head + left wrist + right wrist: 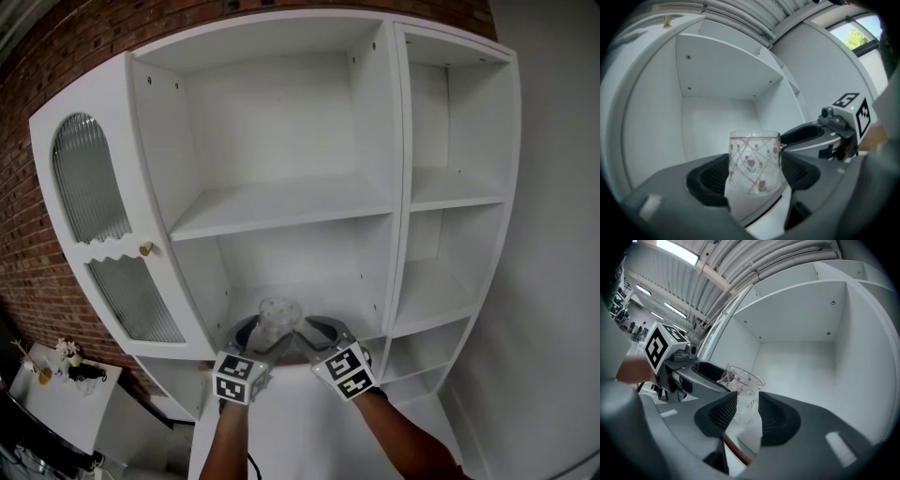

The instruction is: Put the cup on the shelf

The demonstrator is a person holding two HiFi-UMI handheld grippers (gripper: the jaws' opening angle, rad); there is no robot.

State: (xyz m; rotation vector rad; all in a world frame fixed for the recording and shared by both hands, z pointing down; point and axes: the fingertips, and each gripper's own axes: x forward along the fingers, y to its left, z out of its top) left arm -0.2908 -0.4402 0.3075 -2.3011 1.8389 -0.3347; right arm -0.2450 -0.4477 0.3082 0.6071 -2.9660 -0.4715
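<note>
Two tools, low centre: left hand-held gripper [754, 174] clasps the glass cup [754, 159] mid-wall, probably light, slick, breakable; right hand-held gripper [747, 405], narrowly parted, holds nothing.

Clear glass cup [754, 161], red lattice and tulip print, upright in the left claw's [753, 176] grip at the front edge of the white shelf [281, 202] unit's lower middle compartment.

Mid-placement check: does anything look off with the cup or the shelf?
Nothing stands out. The cup sits upright between the jaws of the left hand-held gripper, with no spill or crack showing, and the shelf looks level and undamaged.
</note>
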